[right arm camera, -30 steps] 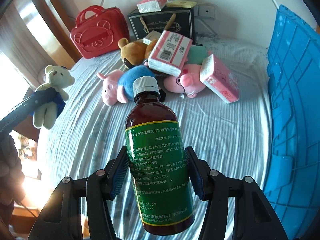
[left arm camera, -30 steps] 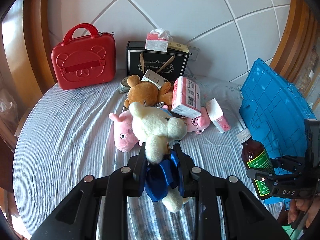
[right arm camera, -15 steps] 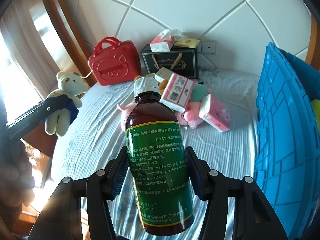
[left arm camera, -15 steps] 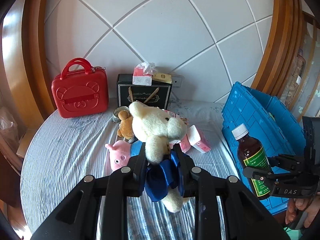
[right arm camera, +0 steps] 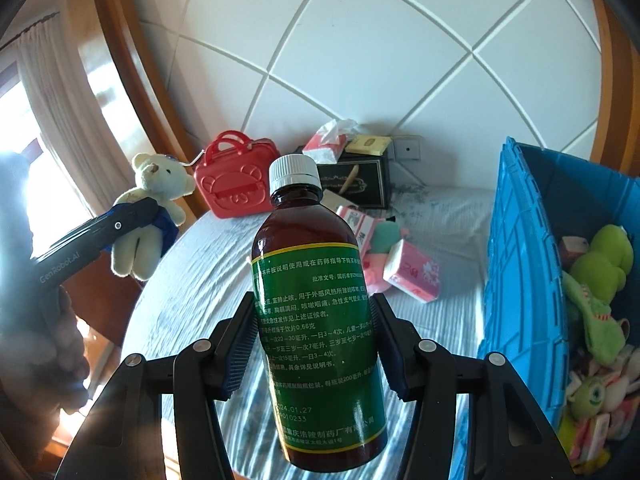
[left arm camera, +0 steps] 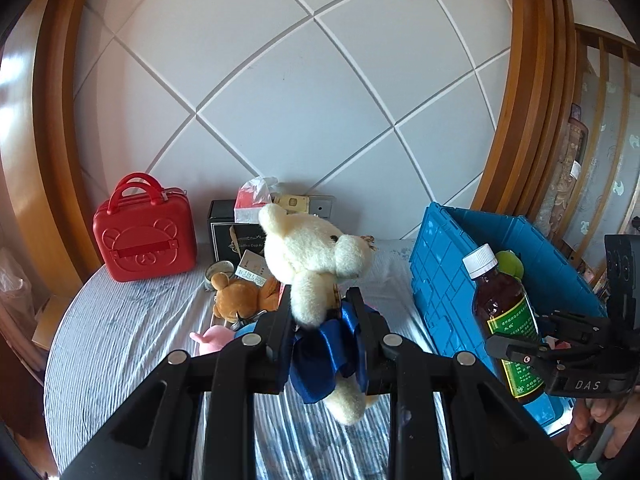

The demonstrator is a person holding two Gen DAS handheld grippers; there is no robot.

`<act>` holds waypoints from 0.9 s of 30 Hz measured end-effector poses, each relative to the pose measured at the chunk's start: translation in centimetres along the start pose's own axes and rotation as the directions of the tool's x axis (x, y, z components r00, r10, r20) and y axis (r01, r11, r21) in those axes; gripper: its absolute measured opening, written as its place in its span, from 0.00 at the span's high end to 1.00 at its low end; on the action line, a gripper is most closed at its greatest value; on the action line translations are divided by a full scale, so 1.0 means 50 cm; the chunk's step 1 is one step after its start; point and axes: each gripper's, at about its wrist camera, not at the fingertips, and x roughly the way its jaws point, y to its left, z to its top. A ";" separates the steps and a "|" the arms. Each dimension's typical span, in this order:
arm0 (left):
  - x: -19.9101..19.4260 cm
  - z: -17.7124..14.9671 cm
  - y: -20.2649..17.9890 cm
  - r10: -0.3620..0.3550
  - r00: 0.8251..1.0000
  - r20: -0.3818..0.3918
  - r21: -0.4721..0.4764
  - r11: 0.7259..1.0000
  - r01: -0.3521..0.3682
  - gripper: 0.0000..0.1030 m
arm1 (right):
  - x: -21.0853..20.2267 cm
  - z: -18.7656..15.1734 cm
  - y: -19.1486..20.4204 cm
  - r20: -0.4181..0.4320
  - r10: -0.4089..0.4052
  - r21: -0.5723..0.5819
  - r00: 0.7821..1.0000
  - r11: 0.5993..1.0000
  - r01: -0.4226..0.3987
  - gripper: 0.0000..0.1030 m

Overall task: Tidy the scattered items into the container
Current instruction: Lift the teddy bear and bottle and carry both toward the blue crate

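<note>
Striped bedsheet (left arm camera: 120, 344) w/ white quilted headboard (left arm camera: 304, 96) behind

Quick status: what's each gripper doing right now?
Left gripper: shut on the cream teddy bear.
Right gripper: shut on the brown medicine bottle.

Black tool (left arm camera: 322, 334) arms carry silver screws and blue pads.

White diamond-panelled wall (left arm camera: 304, 92), curved wooden frame (left arm camera: 516, 92), sunlit curtained window (right arm camera: 36, 128).
</note>
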 end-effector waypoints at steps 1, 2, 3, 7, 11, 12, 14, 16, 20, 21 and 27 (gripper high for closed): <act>-0.003 0.005 -0.011 -0.003 1.000 0.006 0.004 1.000 0.003 0.77 | -0.011 0.005 -0.006 0.009 0.000 0.000 1.000 1.000 0.000 0.47; -0.006 0.011 -0.022 -0.005 1.000 0.012 0.007 1.000 0.005 0.77 | -0.022 0.008 -0.012 0.017 0.001 0.001 1.000 1.000 -0.001 0.47; -0.008 0.015 -0.033 -0.008 1.000 0.018 0.011 1.000 0.008 0.77 | -0.034 0.011 -0.018 0.027 0.002 0.003 1.000 1.000 -0.002 0.47; -0.018 0.035 -0.079 -0.022 0.999 0.041 0.028 0.999 0.021 0.77 | -0.081 0.023 -0.046 0.065 0.003 0.008 0.998 1.000 -0.004 0.47; -0.022 0.050 -0.126 -0.040 0.997 0.060 0.052 0.998 0.036 0.77 | -0.126 0.032 -0.072 0.100 0.000 0.012 0.995 1.000 -0.002 0.47; -0.022 0.053 -0.139 -0.045 0.997 0.064 0.058 0.997 0.041 0.77 | -0.136 0.032 -0.079 0.108 0.000 0.012 0.994 1.000 -0.001 0.47; -0.023 0.061 -0.164 -0.056 0.996 0.072 0.072 0.996 0.051 0.77 | -0.155 0.032 -0.094 0.122 -0.004 0.017 0.992 1.000 0.002 0.47; -0.022 0.070 -0.191 -0.067 0.995 0.080 0.086 0.994 0.061 0.77 | -0.172 0.033 -0.110 0.134 -0.010 0.022 0.991 1.000 0.007 0.47; -0.017 0.086 -0.246 -0.095 0.991 0.091 0.112 0.990 0.085 0.77 | -0.205 0.033 -0.154 0.154 -0.027 0.040 0.988 0.999 0.021 0.47; -0.016 0.090 -0.261 -0.103 0.990 0.093 0.120 0.989 0.091 0.77 | -0.216 0.032 -0.165 0.159 -0.031 0.046 0.987 0.999 0.024 0.47; -0.004 0.112 -0.348 -0.150 0.984 0.099 0.163 0.978 0.133 0.77 | -0.263 0.026 -0.229 0.177 -0.069 0.079 0.982 0.995 0.056 0.47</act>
